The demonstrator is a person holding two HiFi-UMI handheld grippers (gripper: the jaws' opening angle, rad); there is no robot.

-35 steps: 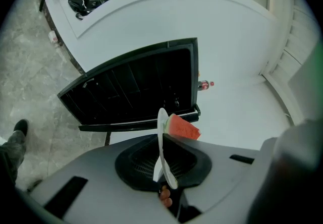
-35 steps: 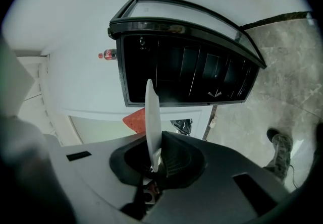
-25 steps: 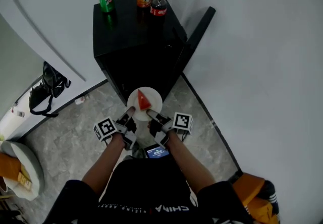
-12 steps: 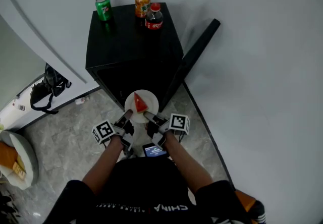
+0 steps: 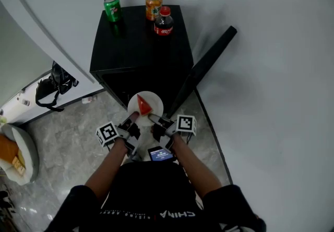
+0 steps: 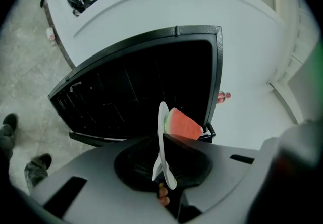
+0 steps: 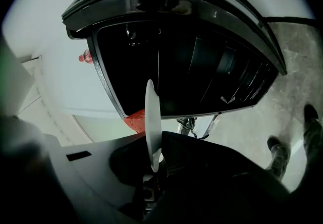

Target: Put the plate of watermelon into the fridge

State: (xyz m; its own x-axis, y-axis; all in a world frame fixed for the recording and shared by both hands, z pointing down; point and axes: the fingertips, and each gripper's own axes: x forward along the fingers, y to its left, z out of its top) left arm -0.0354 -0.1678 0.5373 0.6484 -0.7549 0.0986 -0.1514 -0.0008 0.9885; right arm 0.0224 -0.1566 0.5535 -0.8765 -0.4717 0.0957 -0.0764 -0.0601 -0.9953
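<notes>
A white plate [image 5: 148,111] carries a red watermelon wedge [image 5: 143,104] just in front of the open black fridge [image 5: 138,50]. My left gripper [image 5: 131,119] is shut on the plate's near left rim, and my right gripper [image 5: 153,119] is shut on its near right rim. In the left gripper view the plate [image 6: 162,142] stands edge-on between the jaws with the watermelon wedge [image 6: 182,124] on its right. The right gripper view shows the plate [image 7: 151,122] edge-on too, the watermelon wedge [image 7: 135,119] peeking out at its left. Beyond lies the fridge's dark inside [image 6: 146,87].
The fridge door [image 5: 201,71] hangs open to the right. On the fridge top stand a green can [image 5: 111,7], an orange can [image 5: 153,6] and a cola bottle [image 5: 164,21]. A black bag [image 5: 52,90] lies on the floor at the left. A white wall [image 5: 271,69] runs along the right.
Both grippers and the plate have moved a little closer to the fridge's open front. The head view has shifted, so the fridge sits slightly differently in frame. Both grips are unchanged.
</notes>
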